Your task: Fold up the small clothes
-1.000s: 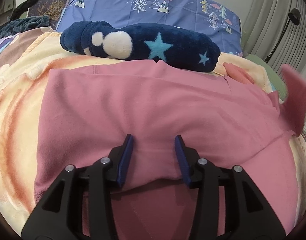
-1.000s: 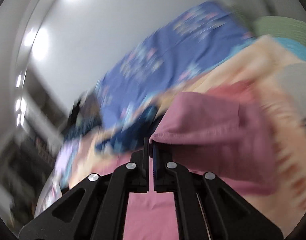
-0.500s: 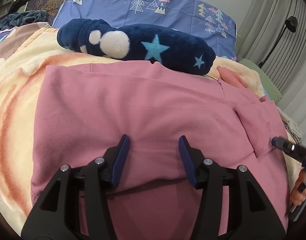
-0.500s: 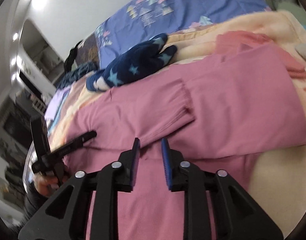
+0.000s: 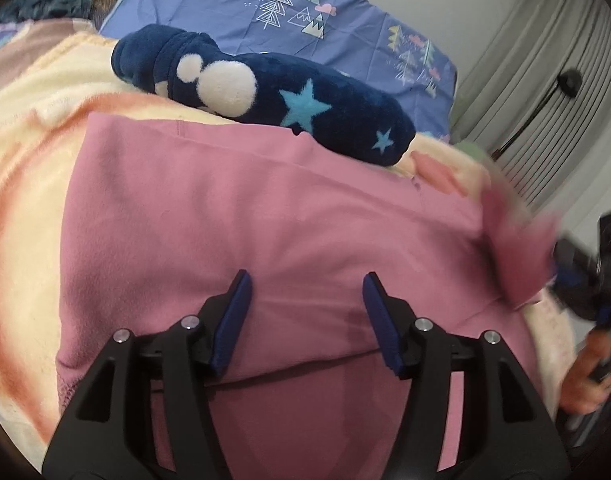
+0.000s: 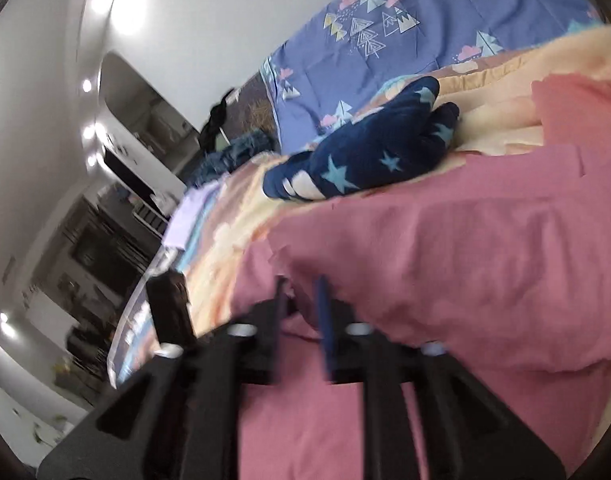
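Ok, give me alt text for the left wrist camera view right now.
The open left gripper hovers over a pink garment spread on a yellow blanket. Behind it lies a rolled navy star-print plush item, with a blue tree-print pillow beyond.

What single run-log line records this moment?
left gripper: open over pink garment | right gripper: blurred, open at garment edge | navy star plush: behind garment

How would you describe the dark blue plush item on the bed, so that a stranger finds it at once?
Start from the blue pillow printed with trees at the head of the bed. Just in front of it, on the yellow blanket, lies the navy plush roll, touching the far edge of the pink garment. Only it is dark, fluffy, with light blue stars and white circles.
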`<state>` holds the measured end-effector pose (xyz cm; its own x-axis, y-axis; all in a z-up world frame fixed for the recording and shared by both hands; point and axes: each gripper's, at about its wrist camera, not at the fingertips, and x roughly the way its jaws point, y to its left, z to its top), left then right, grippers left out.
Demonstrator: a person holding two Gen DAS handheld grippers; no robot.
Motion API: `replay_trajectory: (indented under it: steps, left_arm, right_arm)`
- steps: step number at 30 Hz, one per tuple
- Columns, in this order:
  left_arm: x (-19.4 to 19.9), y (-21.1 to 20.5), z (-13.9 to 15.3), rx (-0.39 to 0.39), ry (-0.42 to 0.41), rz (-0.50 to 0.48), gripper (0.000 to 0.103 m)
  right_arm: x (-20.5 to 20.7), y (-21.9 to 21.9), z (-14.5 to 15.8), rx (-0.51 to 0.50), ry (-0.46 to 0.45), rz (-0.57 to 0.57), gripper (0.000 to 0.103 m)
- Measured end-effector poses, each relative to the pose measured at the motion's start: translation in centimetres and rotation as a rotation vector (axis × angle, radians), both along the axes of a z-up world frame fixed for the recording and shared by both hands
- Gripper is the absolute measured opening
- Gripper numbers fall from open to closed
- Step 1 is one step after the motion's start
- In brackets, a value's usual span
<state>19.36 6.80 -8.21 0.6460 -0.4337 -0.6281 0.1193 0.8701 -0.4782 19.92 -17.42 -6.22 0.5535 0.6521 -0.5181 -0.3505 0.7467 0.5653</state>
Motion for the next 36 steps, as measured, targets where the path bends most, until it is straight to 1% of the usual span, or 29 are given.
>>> replay_trajectory:
  steps: [1,2,4,8,10,11,13,14,15,16,17,18,19,22,23,25,27,29,31,32,34,35,36]
  left_arm:
    - [0.0,0.2,0.0,-0.024,-0.001,-0.003,0.061]
    - [-0.1,0.2,0.1,-0.044,-0.002,-0.008,0.063]
    - [-0.1,-0.1,0.4,-0.081,0.001,-0.033,0.072]
    - [0.4,-1.9,1.3,-0.105,0.012,-0.099,0.073]
    - [1.0,-3.7,1.7,-0.076,0.02,-0.133,0.073]
    - [1.5,-4.8,1.9,-0.047,0.023,-0.152,0.073]
    - [2.1,-6.7,2.0,-0.005,0.025,-0.179,0.071]
    - [2.6,-7.9,2.0,0.027,0.03,-0.192,0.068]
    - [2.9,-8.8,2.0,0.051,0.033,-0.202,0.04]
    - [3.2,-9.8,1.9,0.074,0.049,-0.218,0.004]
    - [3.7,-10.6,2.1,0.097,0.071,-0.214,0.003]
    - [3.7,-10.9,2.7,0.099,0.056,-0.206,0.003]
    - [3.7,-11.2,4.0,0.094,0.023,-0.211,0.003]
    - [3.1,-10.7,9.9,0.085,-0.105,-0.199,0.003]
    - [2.9,-10.4,11.7,0.083,-0.14,-0.192,0.003]
    - [1.9,-9.0,16.1,0.098,-0.238,-0.165,0.003]
    - [0.9,-7.5,18.9,0.127,-0.3,-0.136,0.003]
    - [0.1,-5.4,20.1,0.172,-0.33,-0.084,0.004]
    - [-0.3,-3.4,19.7,0.217,-0.317,-0.031,0.004]
    - [-0.3,-2.1,18.9,0.223,-0.293,-0.006,0.004]
    - [-0.1,0.5,16.1,0.202,-0.203,0.037,0.004]
    - [0.3,1.5,15.2,0.197,-0.164,0.052,0.004]
    - [0.6,2.6,13.2,0.191,-0.109,0.069,0.005]
  right_arm:
    - [-0.4,-0.7,-0.6,-0.04,0.009,-0.034,0.038]
    - [-0.8,-1.4,-1.0,-0.051,0.021,-0.048,0.038]
    - [-1.8,-3.3,-2.3,-0.049,0.055,-0.083,0.038]
    - [-2.8,-5.7,-4.9,-0.047,0.088,-0.124,0.038]
    - [-3.3,-6.5,-5.7,-0.023,0.095,-0.133,0.038]
    - [-3.5,-6.6,-5.8,-0.013,0.091,-0.131,0.038]
    - [-3.6,-6.6,-5.8,-0.012,0.078,-0.127,0.038]
    - [-3.6,-6.6,-5.7,-0.017,0.072,-0.125,0.038]
    - [-3.5,-6.5,-5.8,-0.023,0.068,-0.122,0.038]
    - [-3.5,-6.4,-6.0,-0.029,0.063,-0.118,0.038]
    - [-3.5,-6.4,-6.0,-0.028,0.06,-0.116,0.038]
    - [-3.5,-6.6,-6.0,-0.02,0.058,-0.115,0.038]
    - [-3.6,-6.8,-6.1,-0.01,0.055,-0.114,0.038]
    - [-3.8,-7.8,-5.9,0.018,0.038,-0.149,0.038]
    - [-3.7,-8.3,-5.9,0.031,0.034,-0.177,0.038]
    - [-3.7,-9.3,-6.0,0.06,0.029,-0.234,0.038]
    - [-3.7,-10.4,-6.1,0.084,0.035,-0.291,0.038]
    - [-3.3,-11.0,-6.6,0.105,0.062,-0.314,0.038]
    - [-3.1,-11.0,-6.9,0.106,0.073,-0.315,0.038]
    - [-3.0,-10.8,-6.9,0.095,0.069,-0.314,0.038]
    - [-3.0,-10.4,-6.8,0.069,0.063,-0.317,0.038]
    - [-3.0,-10.3,-6.8,0.062,0.063,-0.318,0.038]
    - [-3.0,-10.3,-6.8,0.056,0.063,-0.319,0.038]
